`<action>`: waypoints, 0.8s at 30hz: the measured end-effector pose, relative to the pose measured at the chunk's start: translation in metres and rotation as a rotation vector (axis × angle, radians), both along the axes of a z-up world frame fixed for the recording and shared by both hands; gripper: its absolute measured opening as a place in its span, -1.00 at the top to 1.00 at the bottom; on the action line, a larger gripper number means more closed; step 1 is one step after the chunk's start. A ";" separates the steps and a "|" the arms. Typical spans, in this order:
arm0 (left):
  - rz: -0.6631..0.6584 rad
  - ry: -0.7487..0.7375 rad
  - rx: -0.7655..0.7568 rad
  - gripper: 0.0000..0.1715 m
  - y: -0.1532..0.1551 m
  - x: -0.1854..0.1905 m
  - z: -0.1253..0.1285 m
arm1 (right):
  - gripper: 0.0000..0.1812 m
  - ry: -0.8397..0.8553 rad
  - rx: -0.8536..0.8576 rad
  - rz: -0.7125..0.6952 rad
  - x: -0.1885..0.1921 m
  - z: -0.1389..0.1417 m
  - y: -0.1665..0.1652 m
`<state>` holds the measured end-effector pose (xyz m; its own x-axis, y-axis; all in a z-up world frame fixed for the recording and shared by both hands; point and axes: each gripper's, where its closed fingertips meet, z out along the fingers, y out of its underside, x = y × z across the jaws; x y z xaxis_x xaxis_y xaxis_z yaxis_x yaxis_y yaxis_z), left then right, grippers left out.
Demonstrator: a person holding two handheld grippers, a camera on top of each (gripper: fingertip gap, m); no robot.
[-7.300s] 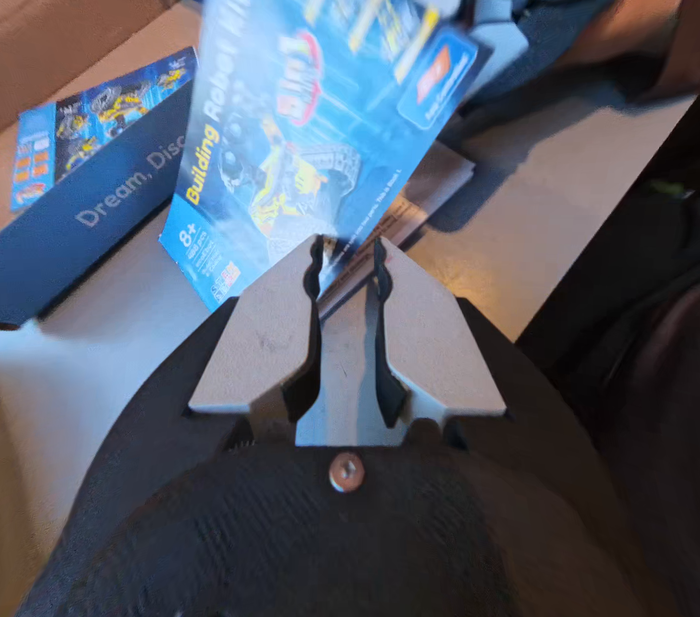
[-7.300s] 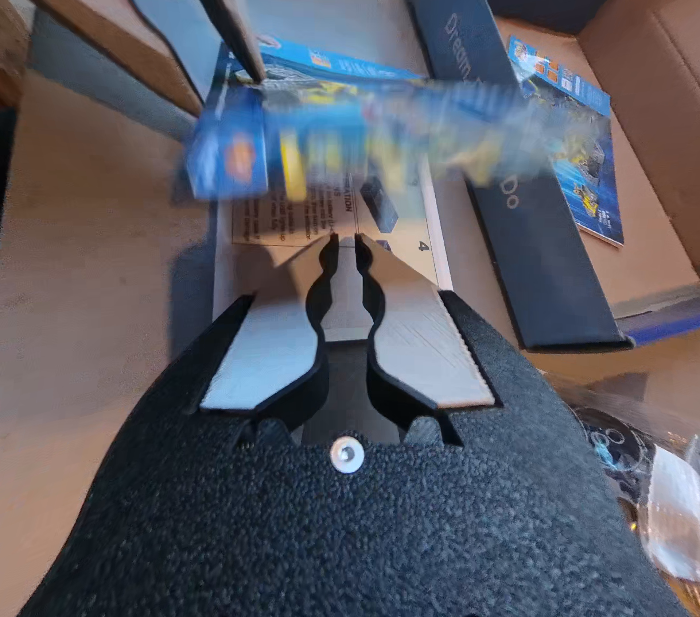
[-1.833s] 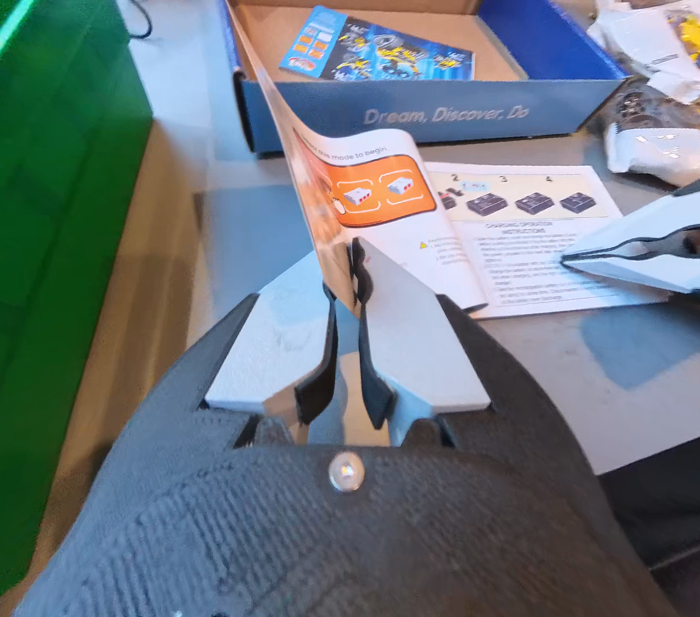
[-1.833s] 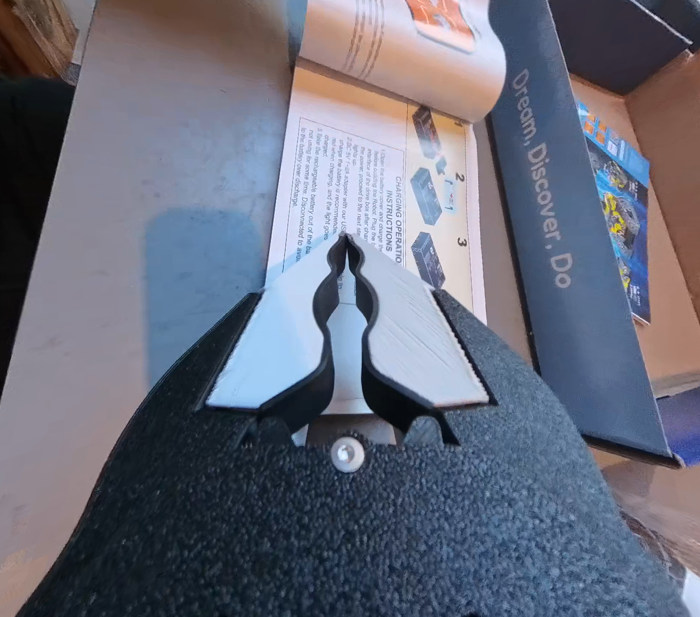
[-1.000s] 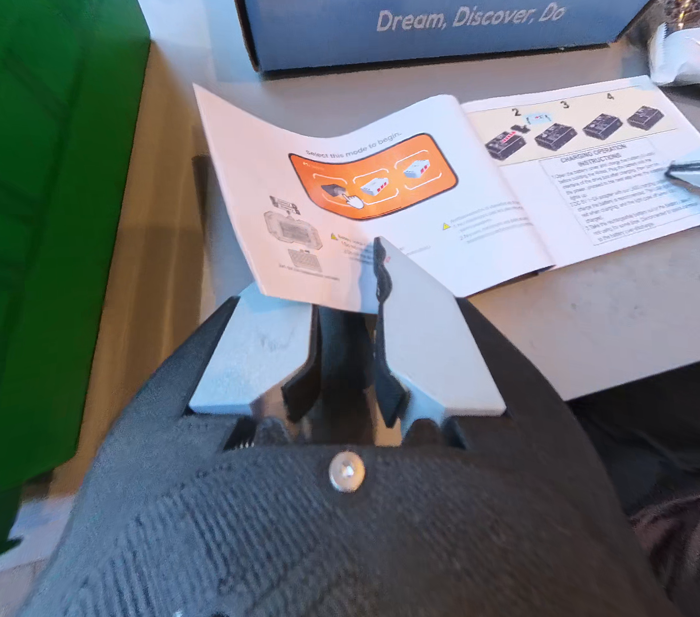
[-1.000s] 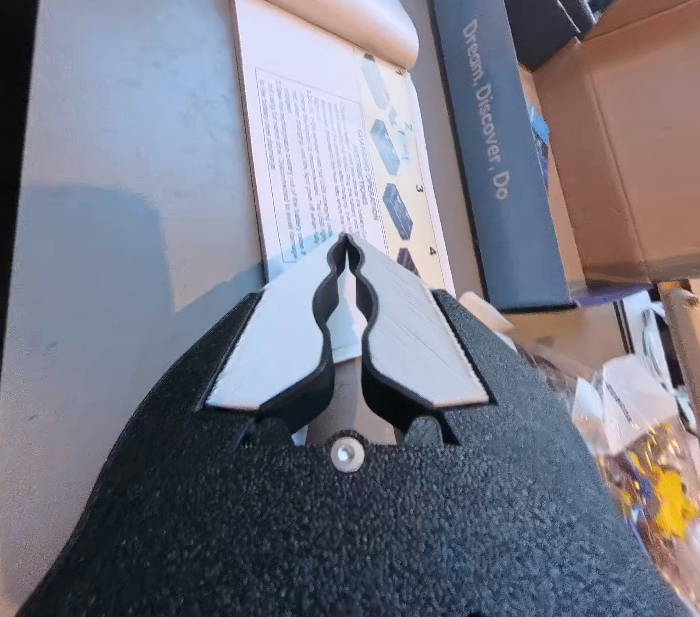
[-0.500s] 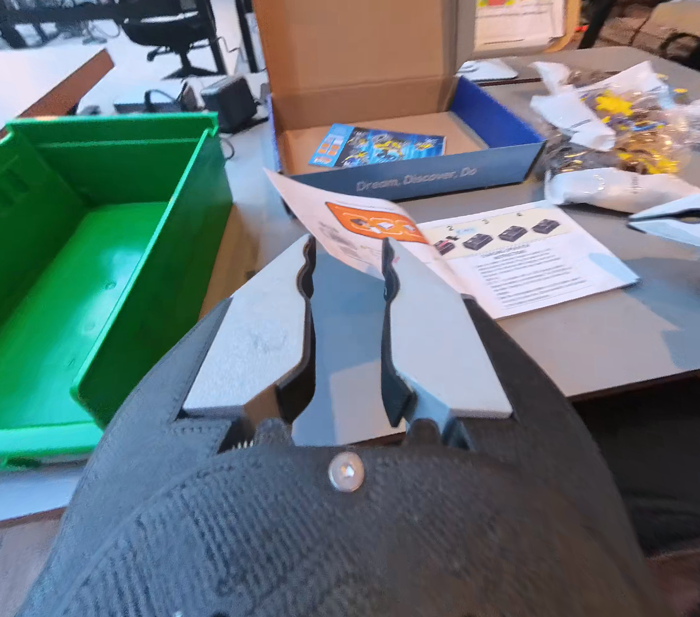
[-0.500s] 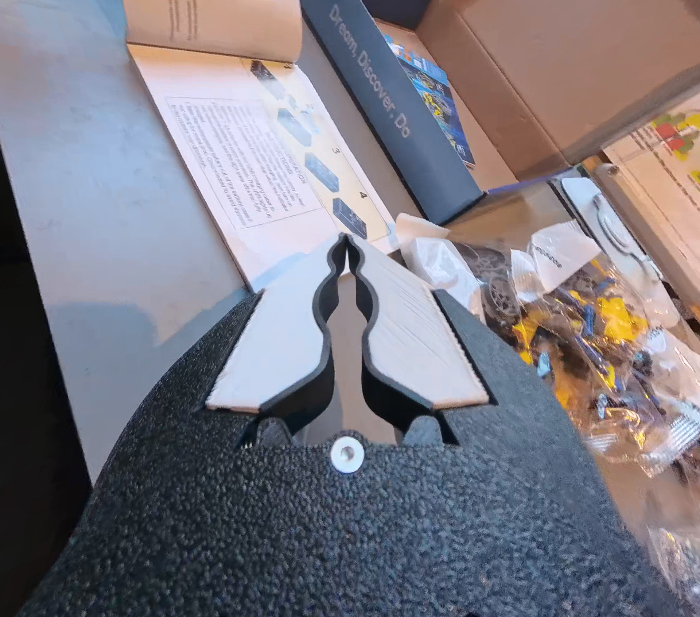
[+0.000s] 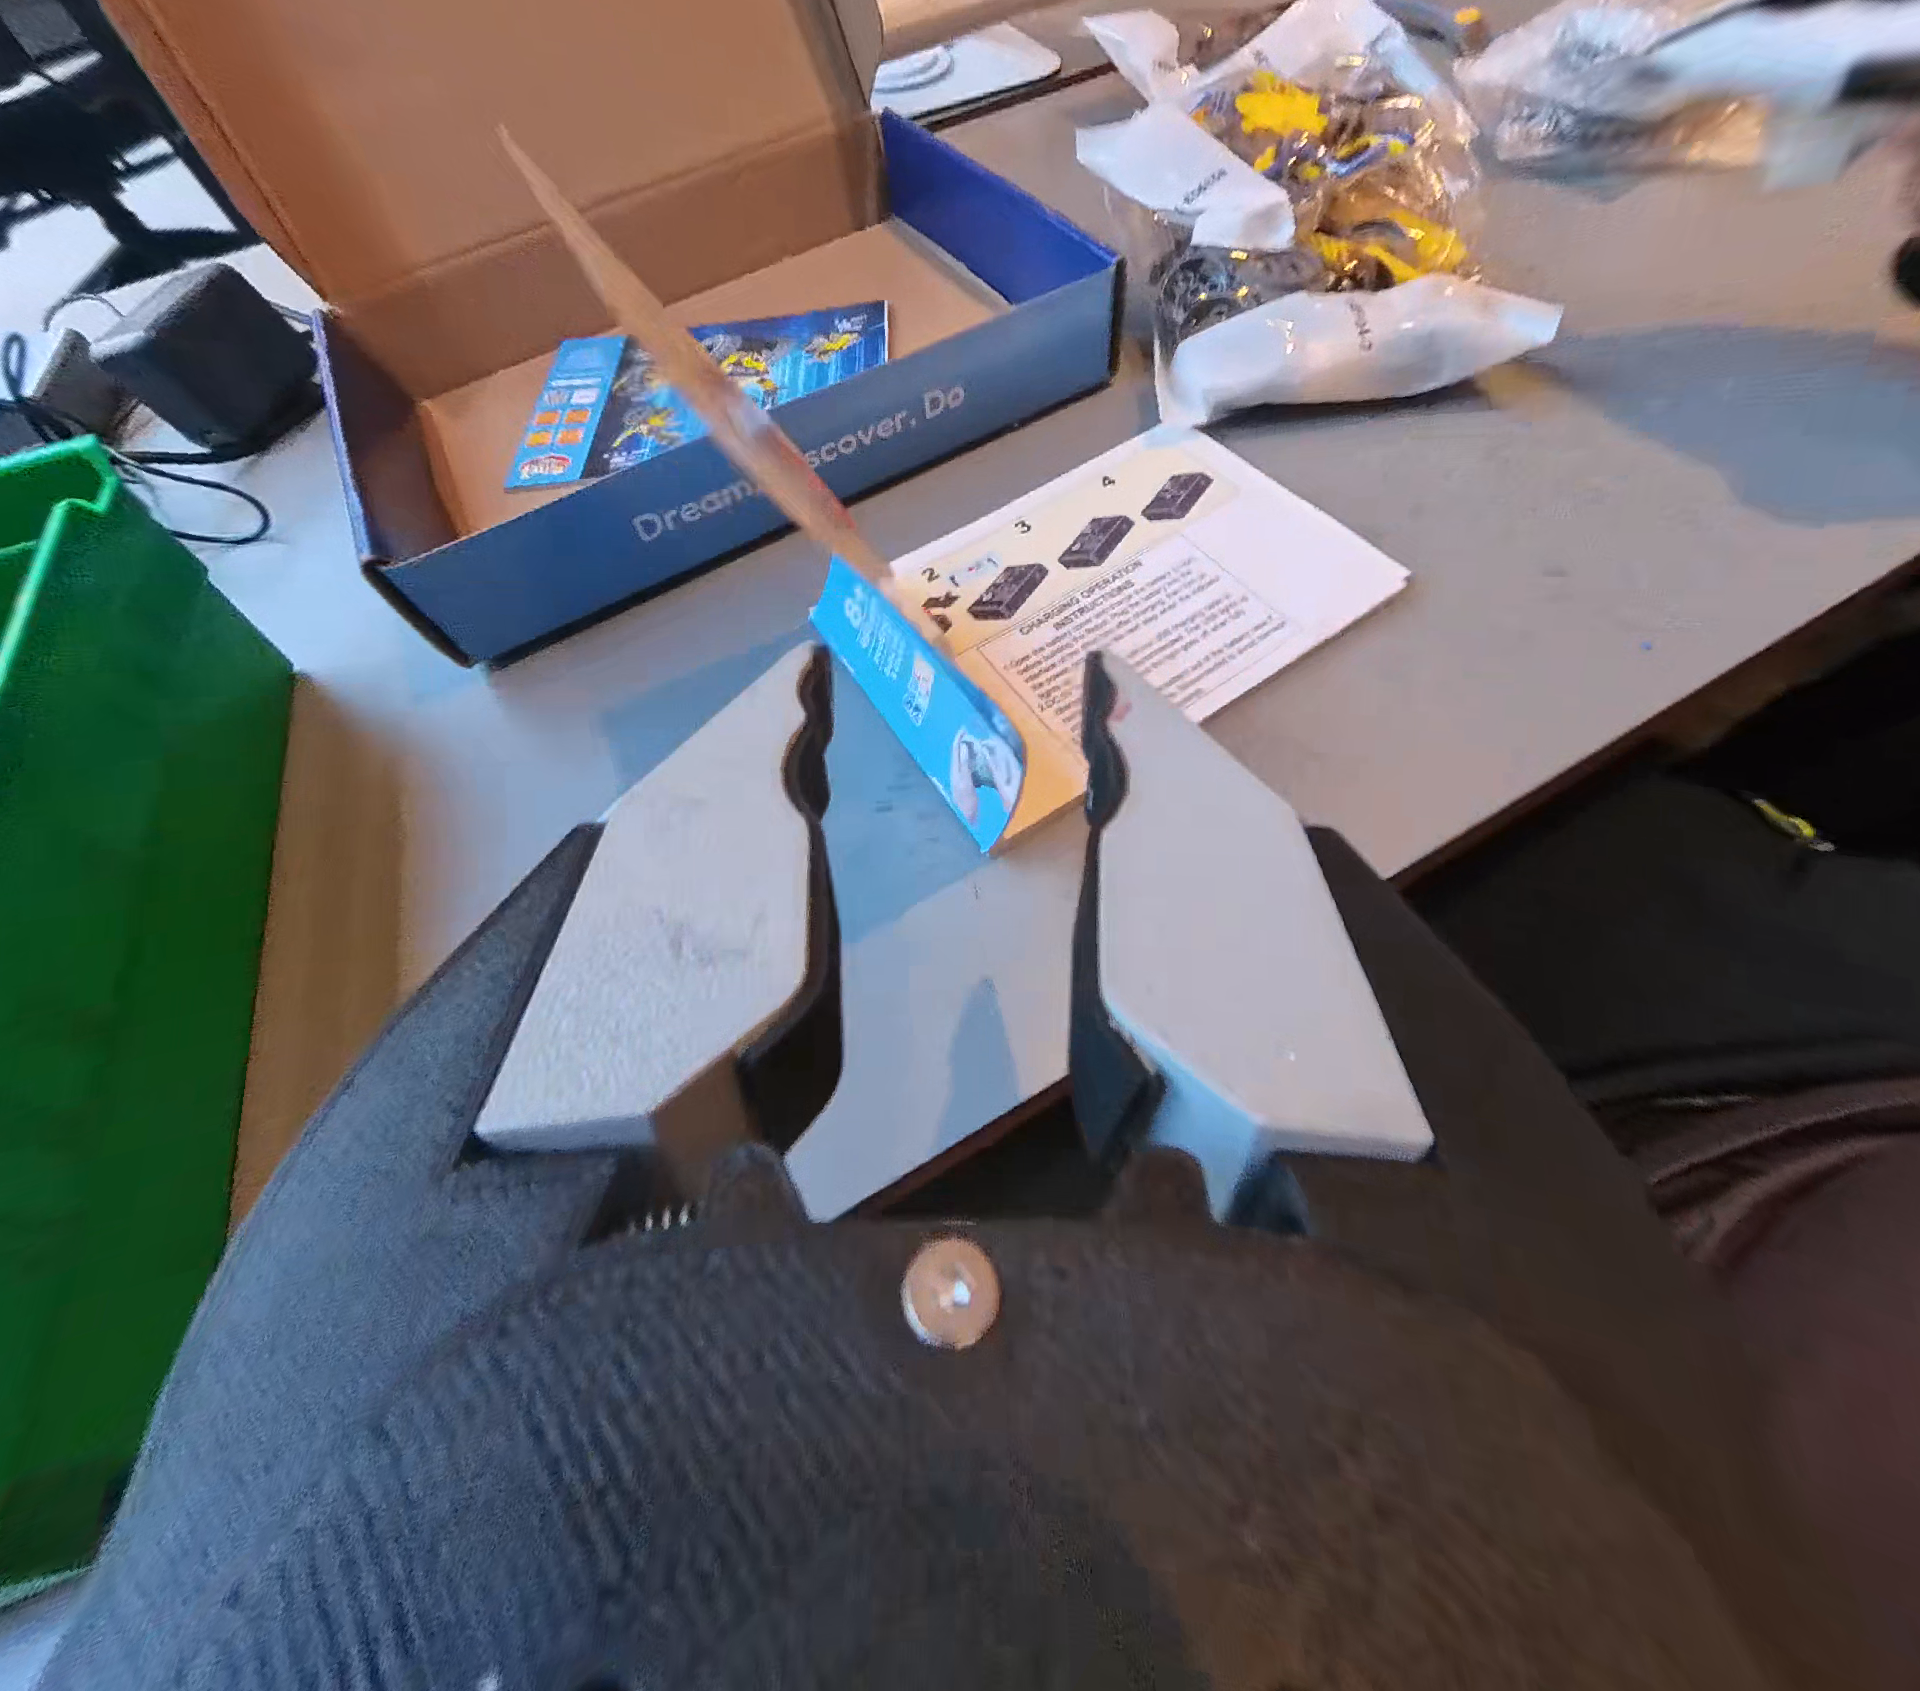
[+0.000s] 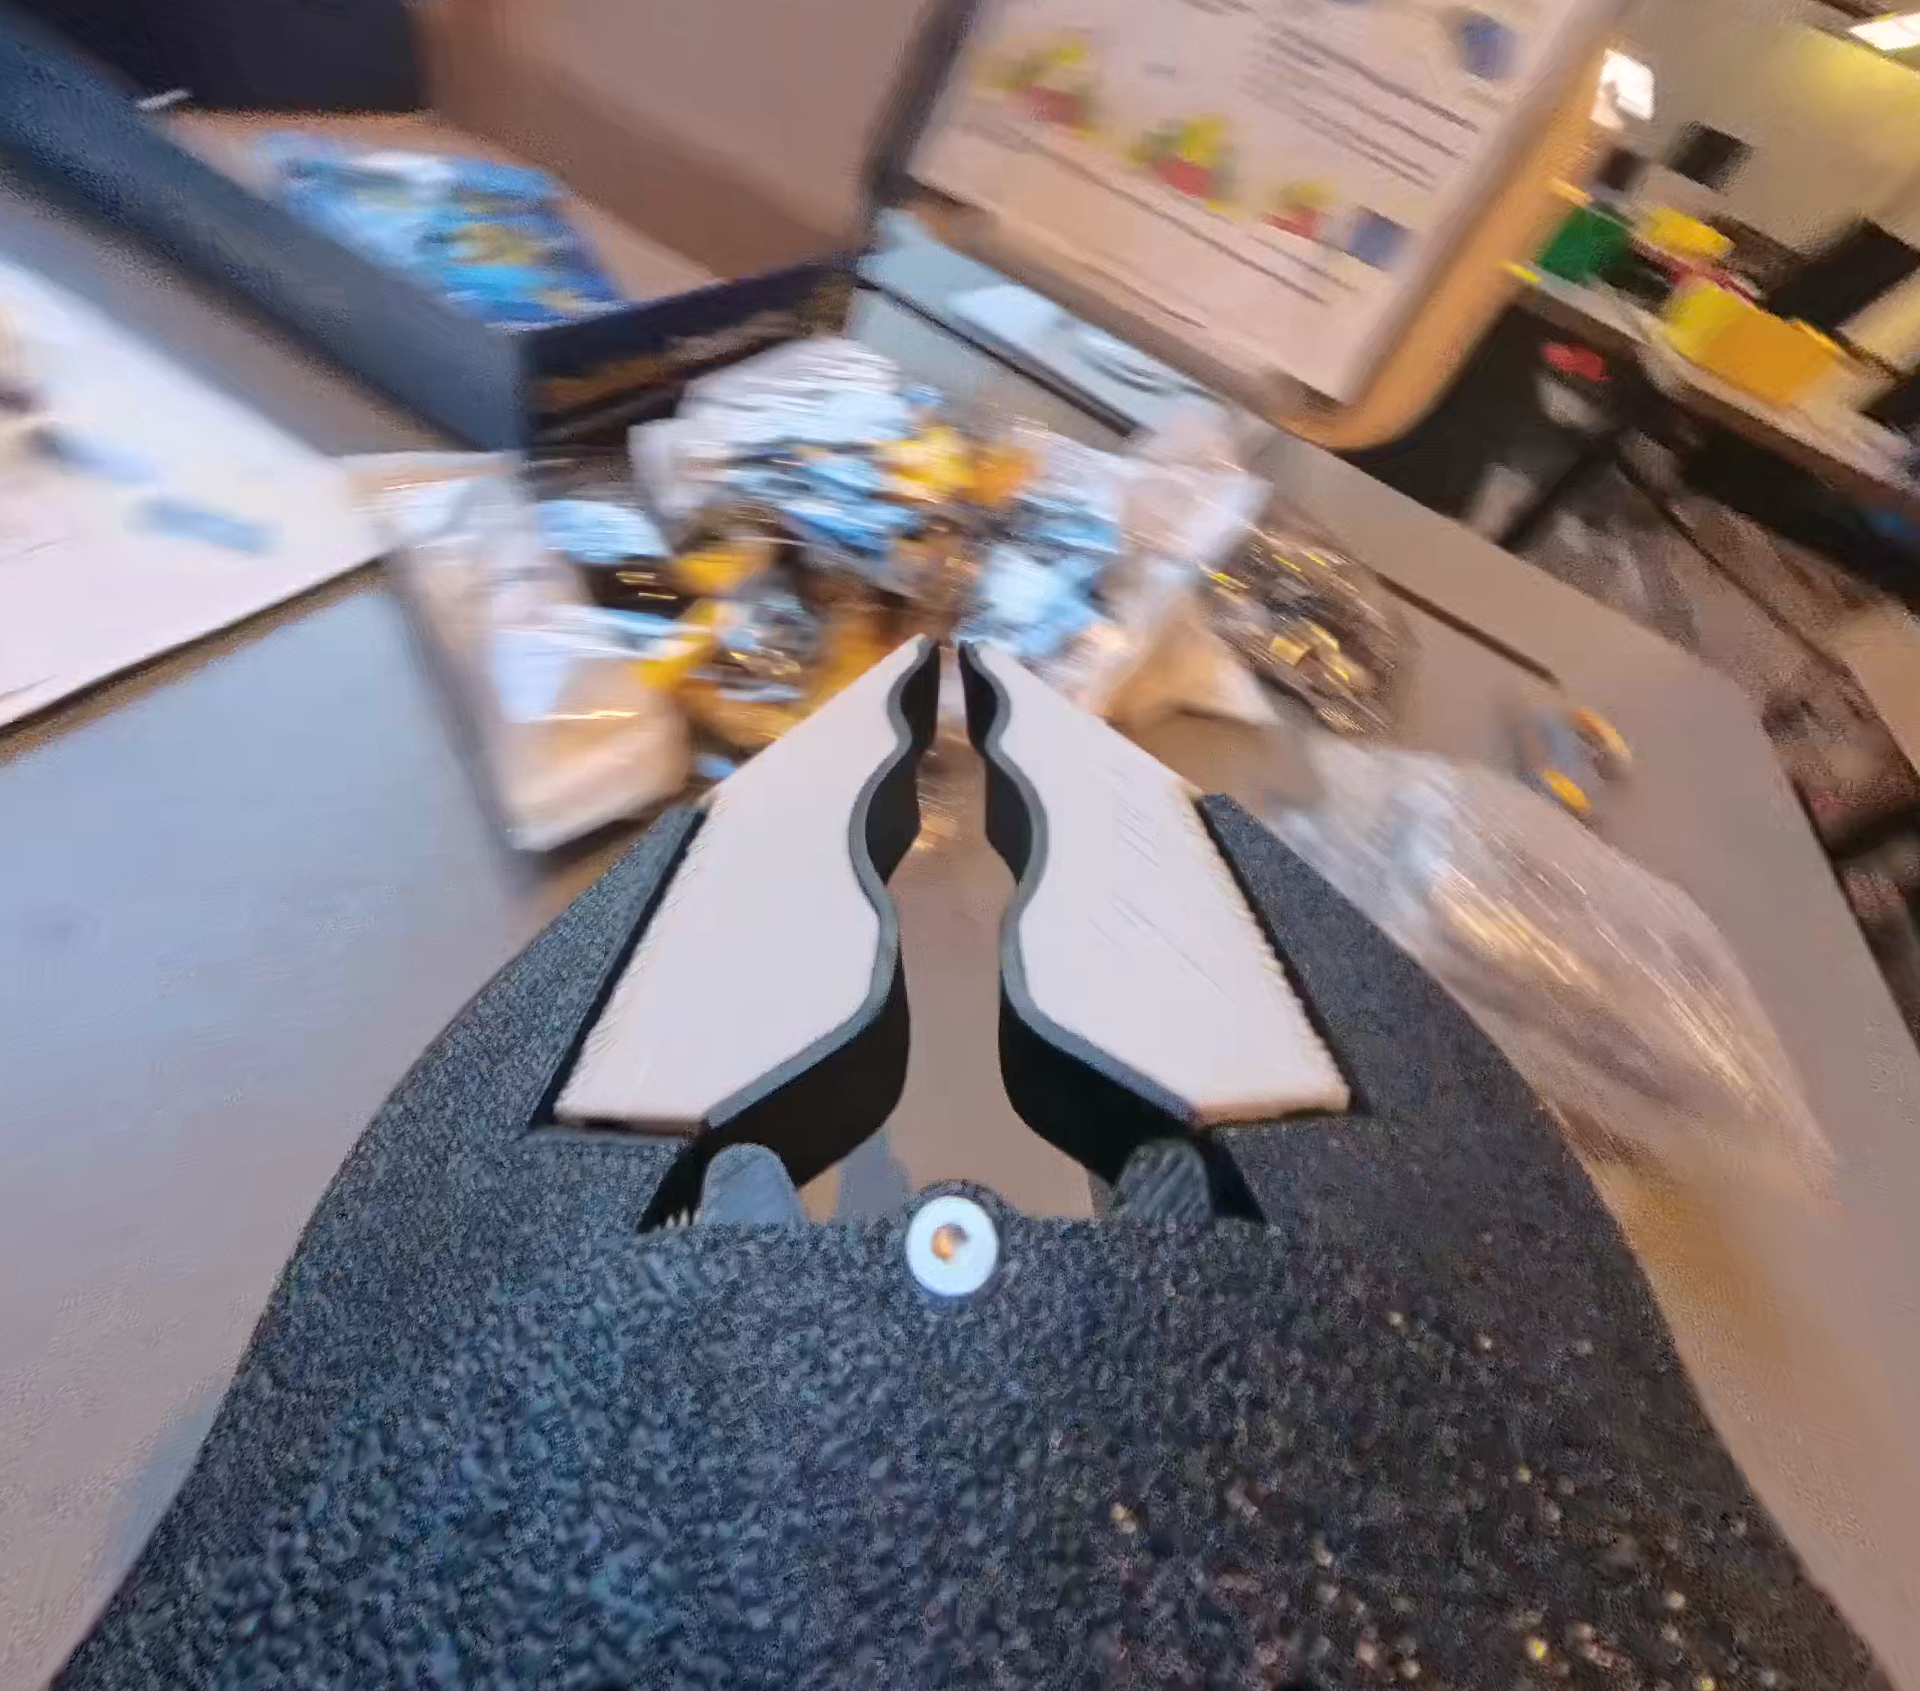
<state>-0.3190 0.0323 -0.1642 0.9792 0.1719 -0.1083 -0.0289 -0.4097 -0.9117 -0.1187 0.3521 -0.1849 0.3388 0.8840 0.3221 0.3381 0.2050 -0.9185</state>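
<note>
An instruction booklet [image 9: 1143,581] lies open on the grey table [image 9: 1558,602]. Its blue cover [image 9: 914,706] stands up edge-on, tilted back toward the box. My left gripper [image 9: 956,685] is open, with its fingers on either side of the cover's lower end and not gripping it. My right gripper [image 10: 948,654] is shut and empty, and points at a heap of clear bags of yellow and black parts [image 10: 831,498]. It shows as a blur at the top right of the left wrist view [image 9: 1787,41]. The right wrist view is motion-blurred.
An open blue cardboard box [image 9: 727,478] with a small leaflet [image 9: 707,394] inside stands behind the booklet. The parts bags [image 9: 1320,187] lie right of it. A green bin [image 9: 104,810] is at the left. A poster board [image 10: 1299,83] stands behind the table. Tip to tip, the grippers are about 40 cm apart.
My left gripper has opened and let go of the booklet's cover, which now stands up between the fingers. My right gripper has swung off the booklet's page toward the parts bags.
</note>
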 end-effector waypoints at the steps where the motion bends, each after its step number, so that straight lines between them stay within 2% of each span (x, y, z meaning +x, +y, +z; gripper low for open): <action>1: 0.005 0.008 -0.011 0.47 0.001 -0.002 -0.004 | 0.90 0.049 -0.036 -0.084 0.022 0.002 0.025; 3: 0.007 -0.006 -0.034 0.48 0.003 -0.005 -0.013 | 0.84 0.124 -0.091 -0.240 0.067 -0.001 0.067; 5: 0.012 -0.022 -0.039 0.47 0.004 -0.008 -0.019 | 0.77 0.168 -0.135 -0.340 0.101 -0.007 0.093; 7: 0.019 -0.043 -0.045 0.47 0.008 -0.011 -0.024 | 0.67 0.187 -0.214 -0.276 0.099 -0.008 0.091; 9: 0.015 -0.081 -0.048 0.49 0.014 -0.012 -0.031 | 0.89 0.090 -0.337 -0.028 0.052 -0.015 0.048; 10: 0.013 -0.102 -0.054 0.49 0.017 -0.012 -0.036 | 0.93 -0.006 -0.357 0.084 0.024 -0.022 0.019; 12: 0.006 -0.132 -0.067 0.49 0.023 -0.011 -0.046 | 0.80 -0.200 -0.258 0.209 -0.033 -0.035 -0.038; 14: 0.010 -0.157 -0.090 0.49 0.026 -0.012 -0.056 | 0.80 -0.348 -0.179 0.323 -0.087 -0.052 -0.094; 17: -0.005 -0.183 -0.098 0.46 0.026 -0.009 -0.061 | 0.87 -0.449 -0.294 0.545 -0.149 -0.081 -0.174; 18: 0.000 -0.167 -0.101 0.46 0.024 -0.010 -0.060 | 0.86 -0.481 -0.324 0.574 -0.162 -0.089 -0.189; 20: 0.006 -0.131 -0.104 0.46 0.017 -0.014 -0.058 | 0.86 -0.495 -0.301 0.580 -0.182 -0.094 -0.198; 24: -0.007 -0.078 -0.134 0.45 0.003 -0.020 -0.063 | 0.71 -0.511 -0.227 0.535 -0.182 -0.084 -0.179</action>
